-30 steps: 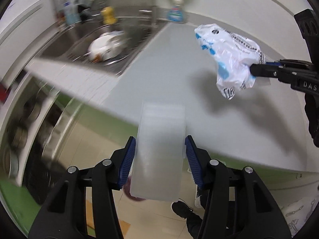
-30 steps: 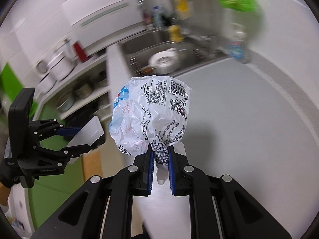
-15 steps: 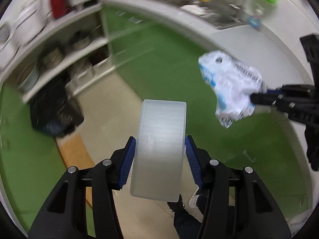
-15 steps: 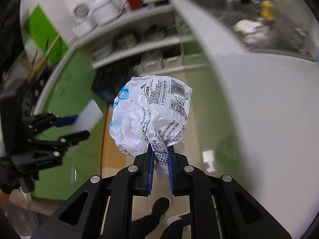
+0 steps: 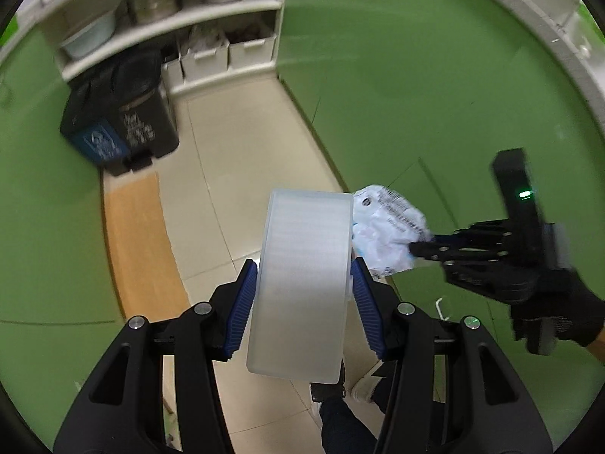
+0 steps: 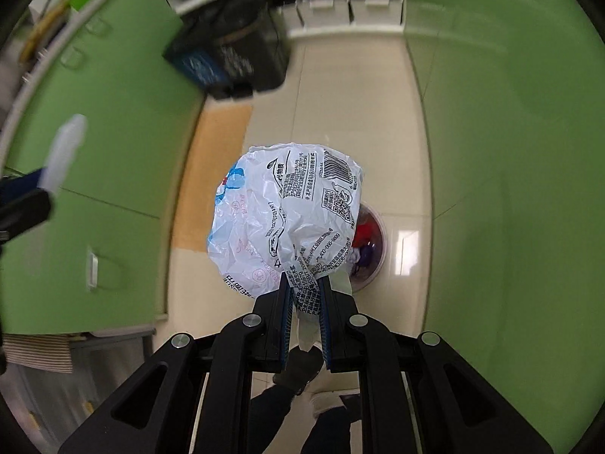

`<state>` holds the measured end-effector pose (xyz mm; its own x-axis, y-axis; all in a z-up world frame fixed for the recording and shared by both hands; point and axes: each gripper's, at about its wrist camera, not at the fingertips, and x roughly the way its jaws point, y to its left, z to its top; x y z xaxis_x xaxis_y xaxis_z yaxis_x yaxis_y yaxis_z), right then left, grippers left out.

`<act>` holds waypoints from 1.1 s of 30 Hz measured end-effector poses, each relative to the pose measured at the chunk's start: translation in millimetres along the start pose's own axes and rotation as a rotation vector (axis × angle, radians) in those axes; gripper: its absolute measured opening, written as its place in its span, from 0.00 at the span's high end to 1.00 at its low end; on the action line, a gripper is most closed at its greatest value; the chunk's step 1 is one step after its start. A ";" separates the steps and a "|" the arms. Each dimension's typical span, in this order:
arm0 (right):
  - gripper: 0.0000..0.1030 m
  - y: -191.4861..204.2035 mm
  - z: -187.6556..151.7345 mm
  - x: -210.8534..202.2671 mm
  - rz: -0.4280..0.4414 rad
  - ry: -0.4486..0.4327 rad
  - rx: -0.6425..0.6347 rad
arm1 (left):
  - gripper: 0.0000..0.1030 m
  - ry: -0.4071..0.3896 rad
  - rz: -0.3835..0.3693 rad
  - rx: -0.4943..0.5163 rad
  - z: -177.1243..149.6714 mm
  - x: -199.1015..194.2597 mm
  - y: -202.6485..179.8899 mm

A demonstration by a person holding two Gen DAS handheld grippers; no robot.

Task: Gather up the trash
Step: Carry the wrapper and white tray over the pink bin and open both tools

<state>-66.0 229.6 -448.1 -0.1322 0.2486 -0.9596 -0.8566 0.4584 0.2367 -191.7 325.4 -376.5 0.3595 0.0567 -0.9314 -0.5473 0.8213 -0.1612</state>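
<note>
Even indoor light; glare patch on floor tiles [image 6: 406,244]; strong fisheye bending, dark corners; background motion-blurred.

Bins [image 5: 121,128] before shelving [image 5: 166,26], mat [image 5: 140,242] just beside, bowl [image 6: 368,246] on floor [image 5: 242,151]

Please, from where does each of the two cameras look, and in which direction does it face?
Left wrist: sits on the left gripper, faces steeply down at the floor; shows the translucent plastic box it holds, the gloved right hand and shoes.
Right wrist: sits on the right gripper, faces down at the floor; shows the crumpled plastic bag it holds, a small bin beneath it, shoes.
Shared: both see the bag, the box, green cabinets and the black trash bins.
</note>
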 end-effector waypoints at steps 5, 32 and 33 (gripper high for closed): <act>0.76 -11.2 1.7 89.5 -0.015 0.038 -0.017 | 0.51 0.018 -0.009 -0.027 -21.6 53.8 21.0; 0.06 -84.2 -39.4 63.4 -0.109 -0.044 0.169 | 0.51 0.150 -0.060 0.070 -8.4 212.8 -29.0; 0.06 -86.4 -43.2 59.3 -0.107 -0.052 0.176 | 0.51 0.158 -0.056 0.079 -7.8 222.3 -32.1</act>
<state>-21.4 167.9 -532.0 -0.0150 0.2320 -0.9726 -0.7633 0.6256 0.1610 -100.1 307.2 -580.9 0.2614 -0.0747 -0.9623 -0.4668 0.8629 -0.1937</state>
